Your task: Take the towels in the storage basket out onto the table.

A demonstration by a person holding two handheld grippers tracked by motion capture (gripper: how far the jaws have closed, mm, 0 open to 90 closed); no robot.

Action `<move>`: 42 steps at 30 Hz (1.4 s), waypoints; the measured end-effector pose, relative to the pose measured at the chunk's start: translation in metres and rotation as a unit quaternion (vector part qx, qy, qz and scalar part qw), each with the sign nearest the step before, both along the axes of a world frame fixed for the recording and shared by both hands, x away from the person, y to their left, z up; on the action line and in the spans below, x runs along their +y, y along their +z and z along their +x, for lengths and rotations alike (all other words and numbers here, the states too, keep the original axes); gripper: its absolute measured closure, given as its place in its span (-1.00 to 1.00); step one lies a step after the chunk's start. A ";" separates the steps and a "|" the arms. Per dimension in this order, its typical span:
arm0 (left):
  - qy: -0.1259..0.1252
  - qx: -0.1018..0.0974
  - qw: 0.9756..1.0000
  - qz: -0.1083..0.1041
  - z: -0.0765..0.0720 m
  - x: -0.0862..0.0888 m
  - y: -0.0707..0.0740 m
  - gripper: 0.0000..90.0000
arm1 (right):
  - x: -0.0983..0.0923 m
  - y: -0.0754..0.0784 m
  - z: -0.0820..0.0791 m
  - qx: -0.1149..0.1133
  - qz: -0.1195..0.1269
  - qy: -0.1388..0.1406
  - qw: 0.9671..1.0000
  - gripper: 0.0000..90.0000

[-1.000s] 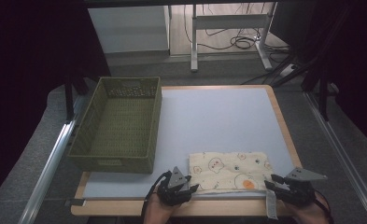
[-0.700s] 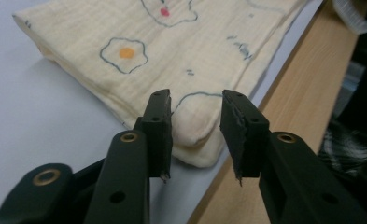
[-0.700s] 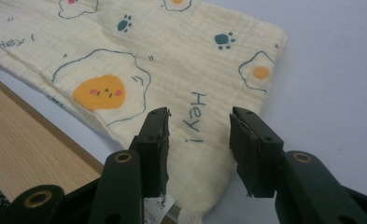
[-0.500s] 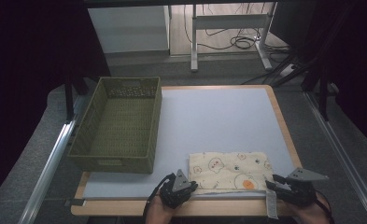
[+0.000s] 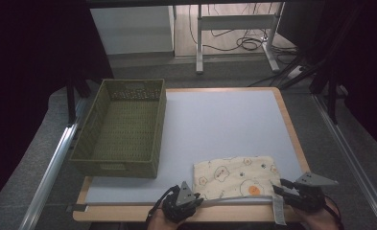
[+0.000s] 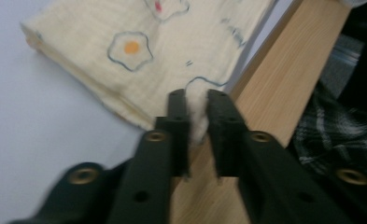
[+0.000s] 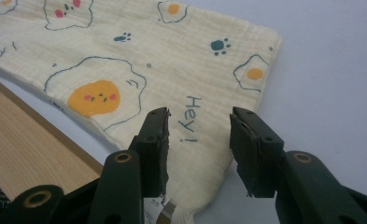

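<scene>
A: State the tongs [image 7: 197, 149] condition.
B: Jaws apart, straddling the near corner of the printed cloth [image 7: 139, 74].
A: Cloth position?
B: Flat on the pale surface [image 7: 330, 70], beside its wooden edge [image 7: 27, 154].

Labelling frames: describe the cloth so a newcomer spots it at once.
On the table, look at the near edge, right of the basket. The cloth lies folded flat there, its near corners at the two claws: pale yellow, printed with fried eggs, paw prints and "Hey!".

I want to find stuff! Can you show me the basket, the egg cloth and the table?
basket [image 5: 123, 129]: high view, its woven floor.
egg cloth [image 7: 125, 65]: right gripper view, the middle of the fabric.
table [image 5: 219, 124]: high view, its bare pale top.
</scene>
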State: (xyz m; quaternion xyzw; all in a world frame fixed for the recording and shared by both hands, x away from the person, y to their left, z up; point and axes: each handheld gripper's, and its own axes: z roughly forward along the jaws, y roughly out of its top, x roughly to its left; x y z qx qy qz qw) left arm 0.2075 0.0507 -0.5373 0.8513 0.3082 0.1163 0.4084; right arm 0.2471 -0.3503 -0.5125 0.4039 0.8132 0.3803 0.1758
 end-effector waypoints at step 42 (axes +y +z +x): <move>0.087 0.009 0.996 -0.017 0.088 0.003 0.004 0.86 | 0.012 -0.003 0.017 0.003 -0.023 -0.032 0.999 0.92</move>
